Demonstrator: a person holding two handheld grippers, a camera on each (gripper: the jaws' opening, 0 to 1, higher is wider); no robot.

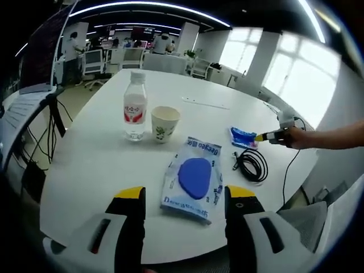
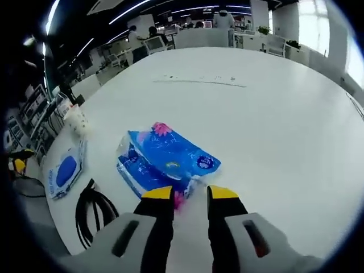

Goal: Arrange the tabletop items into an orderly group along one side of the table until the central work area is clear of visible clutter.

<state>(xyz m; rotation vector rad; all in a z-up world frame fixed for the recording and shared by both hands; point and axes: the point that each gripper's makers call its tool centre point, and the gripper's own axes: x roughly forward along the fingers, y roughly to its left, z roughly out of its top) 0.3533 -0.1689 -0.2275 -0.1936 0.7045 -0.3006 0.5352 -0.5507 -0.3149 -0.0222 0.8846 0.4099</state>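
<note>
Reading "Deeyeo", blue-printed wipes pack [image 1: 193, 179] lies ahead of left tongs [image 1: 185, 200].

Right tongs [image 2: 190, 196] hide the blue packet's [image 2: 165, 159] near edge.

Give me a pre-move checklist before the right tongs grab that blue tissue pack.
1. Right tongs open: ok, jaws apart with a gap.
2. Blue tissue pack lined up: ok, its near corner lies just ahead of the gap.
3. Pack actually between the jaws: cannot tell, the tips sit at its edge.
4. Black cable clear of the pack: ok, it lies apart to one side.
5. Left tongs free: ok, open, nothing held, wet wipes pack lying ahead.
6. Bottle and paper cup upright: ok, standing side by side.
</note>
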